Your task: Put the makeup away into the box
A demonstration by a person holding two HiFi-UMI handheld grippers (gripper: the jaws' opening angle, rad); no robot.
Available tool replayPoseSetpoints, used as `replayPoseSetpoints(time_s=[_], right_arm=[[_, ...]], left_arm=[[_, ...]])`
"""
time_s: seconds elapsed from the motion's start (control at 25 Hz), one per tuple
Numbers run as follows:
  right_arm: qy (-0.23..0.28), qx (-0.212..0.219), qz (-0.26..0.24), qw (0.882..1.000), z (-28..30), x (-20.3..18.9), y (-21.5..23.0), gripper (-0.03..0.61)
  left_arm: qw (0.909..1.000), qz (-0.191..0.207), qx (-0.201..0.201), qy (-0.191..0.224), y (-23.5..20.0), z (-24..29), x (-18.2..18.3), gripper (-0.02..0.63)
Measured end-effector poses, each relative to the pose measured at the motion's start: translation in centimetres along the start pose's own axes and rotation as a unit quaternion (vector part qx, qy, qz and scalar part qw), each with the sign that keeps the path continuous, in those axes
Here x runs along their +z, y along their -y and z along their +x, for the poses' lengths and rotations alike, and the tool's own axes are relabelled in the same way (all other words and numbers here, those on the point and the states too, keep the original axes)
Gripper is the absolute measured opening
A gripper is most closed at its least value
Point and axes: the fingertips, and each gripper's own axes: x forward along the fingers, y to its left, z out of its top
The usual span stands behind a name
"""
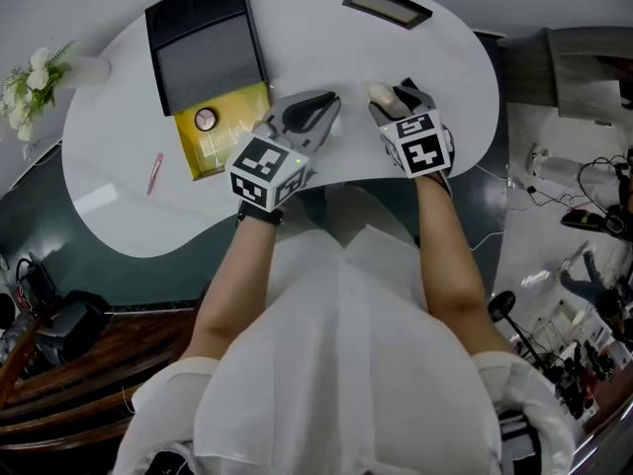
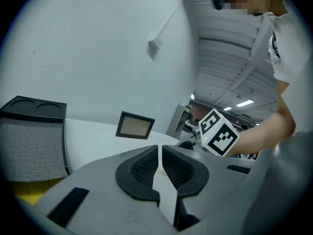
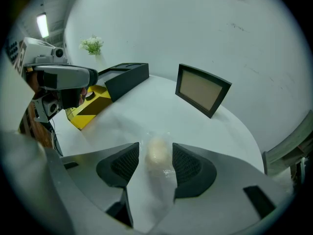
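Landmark: yellow box (image 1: 237,135), open on the white table (image 1: 425,62). All places are given from it, as the head view frames them.

- Round compact (image 1: 205,119) lies inside the yellow box, at its far left corner.
- Black case (image 1: 203,47) with a grey inner panel sits against the box's far side, touching it.
- Pink stick (image 1: 155,173) lies on the table just left of the box, outside it (too small to tell which makeup it is).
- Left gripper (image 2: 160,155) is just right of the box, low over the table. Its pads are closed to a thin slit with nothing clamped.
- Cream egg-shaped sponge (image 1: 380,93) in a clear wrapper lies on the table well to the right of the box, past the left gripper, and not in the box.
- Right gripper (image 3: 155,151) is at the sponge with its jaws spread. The sponge lies between the pads with a gap each side, so it is not gripped.
- Dark-framed panel (image 1: 386,5) lies on the table, far right of the box and beyond the sponge.
- White flowers (image 1: 32,79) are far left of the box, at the table edge.
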Motion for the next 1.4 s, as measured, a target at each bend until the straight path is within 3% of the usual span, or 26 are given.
replayPoseSetpoints(time_s=[0.8, 1.4], right_arm=[[-0.030, 0.008, -0.015, 0.999, 1.3, -1.5, 0.2, 0.158], [-0.032, -0.013, -0.012, 0.999, 1.2, -1.1, 0.6, 0.140]], left_arm=[[0.9999, -0.006, 0.012, -0.006, -0.6, 0.8, -0.4, 0.035], [0.9997, -0.010, 0.021, 0.003, -1.6, -0.9, -0.3, 0.035]])
